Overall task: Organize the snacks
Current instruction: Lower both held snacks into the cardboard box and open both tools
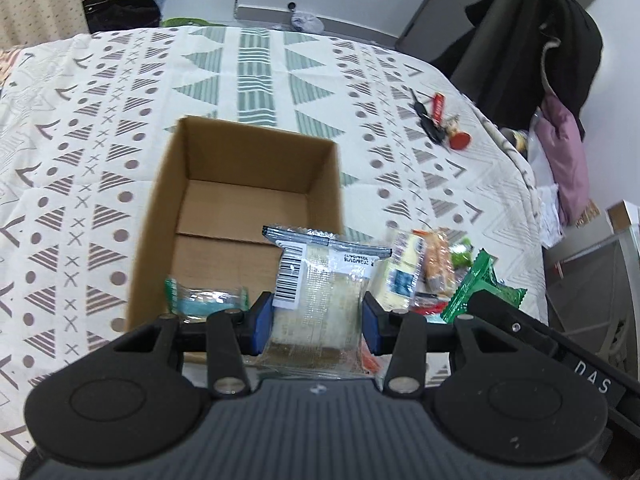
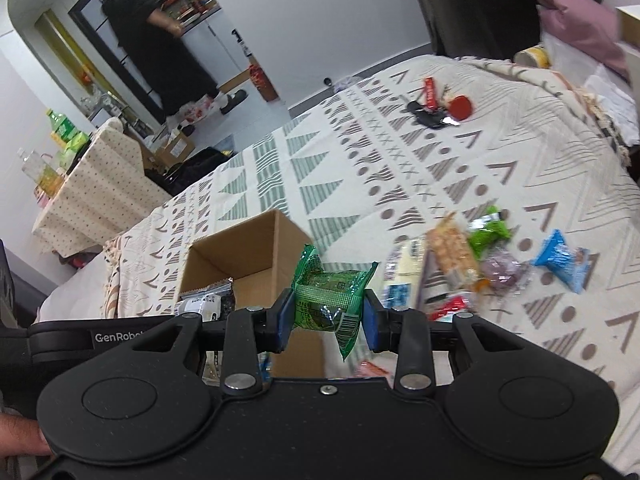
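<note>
Tablecloth: biggest item, patterned, covers whole work surface; lots of bare cloth beyond and to the left of the box, so I have open room to swing either arm there. Right edge drops off by a chair w/ dark clothing — I stay off that side.

Cardboard box: open top, upright, walls standing tall; floor mostly bare. One teal-green packet lies by the near wall, I think inside, but can't tell for sure. Near rim sits just under my grippers, so that's the edge to clear.

Snack pile: loose on cloth just right of box — cracker pack, green, purple, blue wrappers, plus red ones nearer me. All still to go. Est. task early; most pcs outside the box.

Clear-wrapped snack: w/ barcode label, clamped between blue pads of left gripper, held over box's near right corner.

Green packet: pinched in right gripper, jaws closed on it, hovering near the box's right wall, not yet over the opening as far as I can judge.

Keys and red tags: far right, well apart, not snacks; leave.
</note>
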A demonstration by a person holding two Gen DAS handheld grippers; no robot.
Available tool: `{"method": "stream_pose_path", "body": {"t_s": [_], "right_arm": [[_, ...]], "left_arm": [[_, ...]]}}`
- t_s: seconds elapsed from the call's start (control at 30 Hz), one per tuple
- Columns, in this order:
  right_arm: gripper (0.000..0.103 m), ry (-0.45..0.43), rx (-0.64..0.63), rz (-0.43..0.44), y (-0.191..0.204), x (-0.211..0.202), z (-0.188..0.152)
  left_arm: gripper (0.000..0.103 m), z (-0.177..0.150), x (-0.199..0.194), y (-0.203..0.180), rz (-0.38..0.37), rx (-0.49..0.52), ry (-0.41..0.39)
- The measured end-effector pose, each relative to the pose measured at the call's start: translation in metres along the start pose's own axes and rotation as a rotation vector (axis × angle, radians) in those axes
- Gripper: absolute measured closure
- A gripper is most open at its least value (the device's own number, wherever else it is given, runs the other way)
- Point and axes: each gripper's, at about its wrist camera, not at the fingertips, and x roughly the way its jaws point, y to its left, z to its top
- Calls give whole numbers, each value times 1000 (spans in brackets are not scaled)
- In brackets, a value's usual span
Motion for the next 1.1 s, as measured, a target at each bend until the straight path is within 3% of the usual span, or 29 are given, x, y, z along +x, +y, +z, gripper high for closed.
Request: {"method": "stream_pose_path", "body": {"t_s": [0.4,0.8,1.0,1.1], "right_arm": [[68,67,-49,18,51,38,3],[68,115,-45,26,67,61,5],[62,115,-14,46,63,62,7],[51,113,7,43,57,57,7]], "left_arm": [[59,21,11,50,16,-56,14],[55,40,17,57,-2,-55,20],[35,39,9,57,22,-51,11],[28,36,6,56,31,-53,11]]}}
